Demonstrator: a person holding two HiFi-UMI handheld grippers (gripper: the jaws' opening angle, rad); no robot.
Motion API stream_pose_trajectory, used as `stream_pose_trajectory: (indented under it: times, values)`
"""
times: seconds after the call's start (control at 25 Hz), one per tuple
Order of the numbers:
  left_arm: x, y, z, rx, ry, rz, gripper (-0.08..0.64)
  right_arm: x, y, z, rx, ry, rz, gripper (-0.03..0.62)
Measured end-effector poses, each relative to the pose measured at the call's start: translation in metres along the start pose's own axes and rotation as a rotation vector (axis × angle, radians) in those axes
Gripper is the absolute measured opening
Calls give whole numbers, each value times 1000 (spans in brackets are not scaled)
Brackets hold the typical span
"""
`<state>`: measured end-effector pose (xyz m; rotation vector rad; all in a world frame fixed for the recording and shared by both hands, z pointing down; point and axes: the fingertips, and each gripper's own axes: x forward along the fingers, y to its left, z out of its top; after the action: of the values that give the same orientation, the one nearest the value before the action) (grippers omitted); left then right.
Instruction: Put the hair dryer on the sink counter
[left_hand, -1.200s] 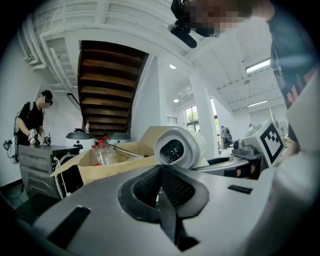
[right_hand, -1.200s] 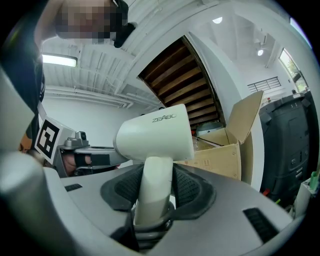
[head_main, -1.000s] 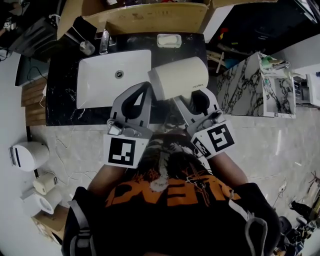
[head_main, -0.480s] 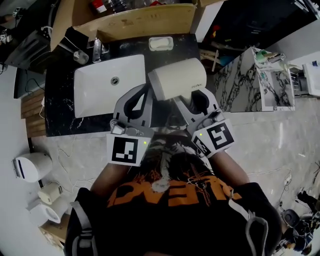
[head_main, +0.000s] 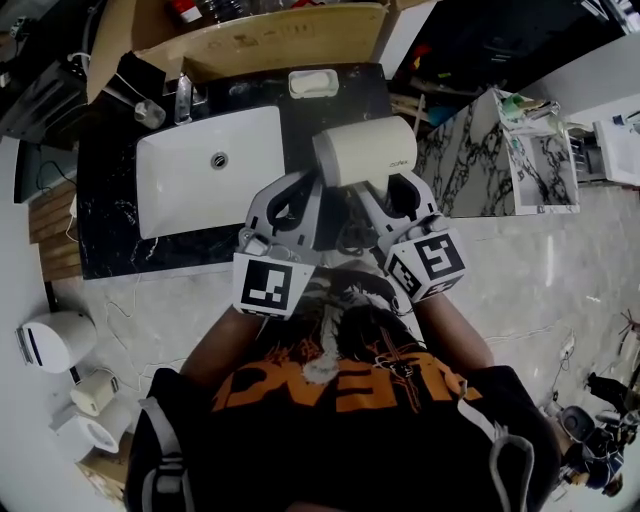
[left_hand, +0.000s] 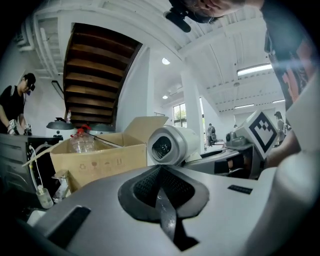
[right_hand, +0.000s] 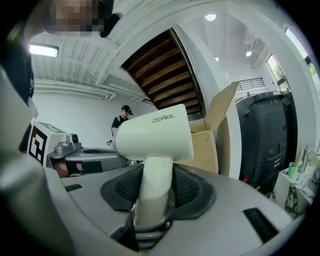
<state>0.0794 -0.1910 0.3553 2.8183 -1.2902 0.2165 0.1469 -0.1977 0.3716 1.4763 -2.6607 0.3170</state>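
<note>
Over the front edge of the black sink counter (head_main: 120, 235), the person holds both grippers out side by side, forearms drawn in close to the body and the marker cubes facing up. The left gripper (head_main: 308, 190) (left_hand: 160, 172) points forward and slightly right. Its jaws are pressed together with nothing between them. The right gripper (head_main: 385, 195) (right_hand: 152, 195) leans inward toward it, so the two tips sit near each other.

A white basin (head_main: 180, 190) fills the counter's left part, with a faucet (head_main: 183, 95) and a small glass (head_main: 150, 113) behind it. A soap dish (head_main: 313, 84) lies at the back edge. An open cardboard box (head_main: 270, 40) (left_hand: 95, 155) (right_hand: 205, 145) stands behind the counter. A marble-patterned cabinet (head_main: 480, 160) stands to the right. Another person (left_hand: 15, 107) works in the background.

The cream hair dryer (head_main: 365, 150) (right_hand: 155, 137) (left_hand: 170, 145) is in the right gripper. Its handle runs down between the pads, which clamp it on both sides, and the barrel lies crosswise just beyond the fingertips. In the head view it hangs over the dark counter strip just right of the basin. Its open end faces the left gripper, whose tips sit just beside it. None of the views shows whether it touches the counter.
</note>
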Motion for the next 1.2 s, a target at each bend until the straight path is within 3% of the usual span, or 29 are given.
stream_pose_trajectory:
  times: [0.2,0.6,0.92,1.2]
  values:
    - [6,11,-32,-67,62,10,21,16,-11,-22,15,42,-18,178]
    - [-10,28,-63,-56,126,56,23,75,-48,-107,61,281,-49,178]
    - [-16,32,-157,-134,316,81,21,105,-62,-168,48,441,-84,178]
    - [-14,26,-192,-195,397,57,21,118,-76,-201,74,529,-122,178]
